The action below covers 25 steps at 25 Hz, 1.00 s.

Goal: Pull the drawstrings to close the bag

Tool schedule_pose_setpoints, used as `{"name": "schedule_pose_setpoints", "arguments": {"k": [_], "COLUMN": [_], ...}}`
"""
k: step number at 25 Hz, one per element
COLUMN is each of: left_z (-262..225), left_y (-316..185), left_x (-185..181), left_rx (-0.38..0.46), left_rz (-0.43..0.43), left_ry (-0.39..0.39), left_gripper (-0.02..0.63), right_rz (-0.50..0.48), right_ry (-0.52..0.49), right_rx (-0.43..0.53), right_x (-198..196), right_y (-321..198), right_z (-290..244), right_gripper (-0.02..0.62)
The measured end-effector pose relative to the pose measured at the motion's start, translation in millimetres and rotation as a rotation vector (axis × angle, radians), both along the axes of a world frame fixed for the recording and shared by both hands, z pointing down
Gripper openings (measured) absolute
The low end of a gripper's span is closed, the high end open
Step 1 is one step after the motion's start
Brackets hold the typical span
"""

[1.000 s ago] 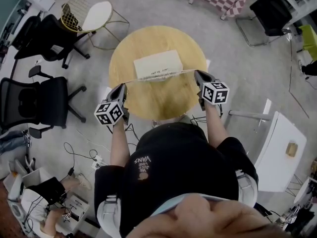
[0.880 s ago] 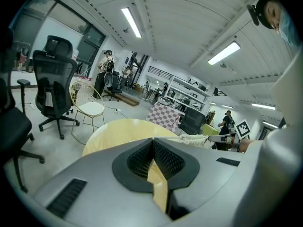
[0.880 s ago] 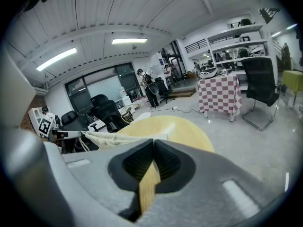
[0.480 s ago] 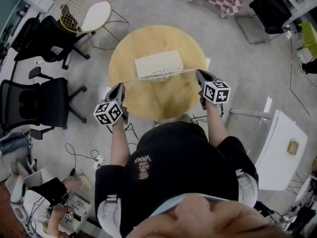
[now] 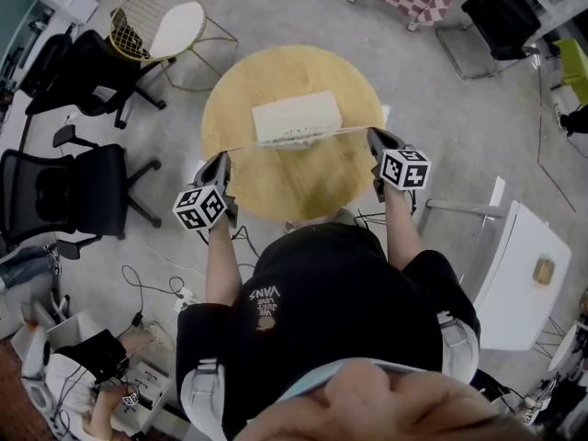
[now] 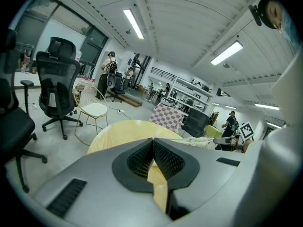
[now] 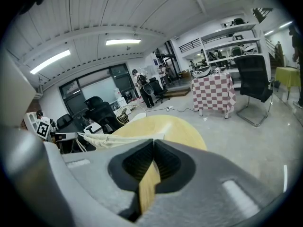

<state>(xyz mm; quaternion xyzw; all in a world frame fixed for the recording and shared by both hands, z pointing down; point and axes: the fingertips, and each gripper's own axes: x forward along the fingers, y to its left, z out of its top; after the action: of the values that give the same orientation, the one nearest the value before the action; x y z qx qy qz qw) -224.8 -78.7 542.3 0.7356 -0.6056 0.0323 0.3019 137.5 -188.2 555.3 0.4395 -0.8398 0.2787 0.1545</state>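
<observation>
1. Nearest you, your left gripper (image 5: 223, 159) stands just off the near-left edge of the tabletop (image 5: 294, 191). Its jaws are pressed fully together, pinching the end of the left drawstring (image 5: 250, 146). The cord is so thin that no gap shows between the pads.
2. Your right gripper (image 5: 372, 134) mirrors it off the right edge of the tabletop. Its jaws are likewise closed tight, on the right drawstring (image 5: 347, 130).
3. You hold the two grippers well apart, one on each side, so that each pull opposes the other. That probably lets the channel gather without dragging the bag sideways.
4. Both cords run as one nearly straight, taut line across the tabletop, which suggests the slack is already taken up.
5. Further off, the bag (image 5: 296, 118) lies flat near the middle of the tabletop, a little toward the far edge, with its mouth (image 5: 299, 139) facing you. The mouth looks puckered where the cords leave it, so the closing seems well along.
6. The bag's body lies beyond the cord line, and its friction on the wood likely anchors your pull.
</observation>
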Motion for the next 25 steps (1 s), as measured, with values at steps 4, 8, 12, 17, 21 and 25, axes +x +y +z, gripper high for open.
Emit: {"name": "schedule_pose_setpoints", "arguments": {"k": [4, 8, 12, 17, 21, 25], "left_z": [1, 2, 2, 4, 5, 3], "left_y": [0, 0, -1, 1, 1, 0], "left_x": [-1, -2, -4, -5, -6, -6], "left_rx": [-0.002, -0.002, 0.003, 0.007, 0.002, 0.001], "left_rz": [-0.005, -0.013, -0.025, -0.040, -0.044, -0.040], "left_ry": [-0.002, 0.002, 0.002, 0.014, 0.015, 0.014], "left_gripper": [0.015, 0.014, 0.014, 0.014, 0.014, 0.014], "right_rz": [0.014, 0.026, 0.036, 0.049, 0.057, 0.069], "right_ry": [-0.002, -0.004, -0.007, -0.011, -0.015, -0.020], "right_rx": [-0.003, -0.003, -0.003, -0.007, -0.012, -0.012], "right_x": [5, 11, 14, 20, 23, 28], "right_y": [-1, -1, -1, 1, 2, 0], "right_z": [2, 2, 2, 5, 6, 5], "right_gripper": [0.002, 0.002, 0.002, 0.002, 0.002, 0.002]}}
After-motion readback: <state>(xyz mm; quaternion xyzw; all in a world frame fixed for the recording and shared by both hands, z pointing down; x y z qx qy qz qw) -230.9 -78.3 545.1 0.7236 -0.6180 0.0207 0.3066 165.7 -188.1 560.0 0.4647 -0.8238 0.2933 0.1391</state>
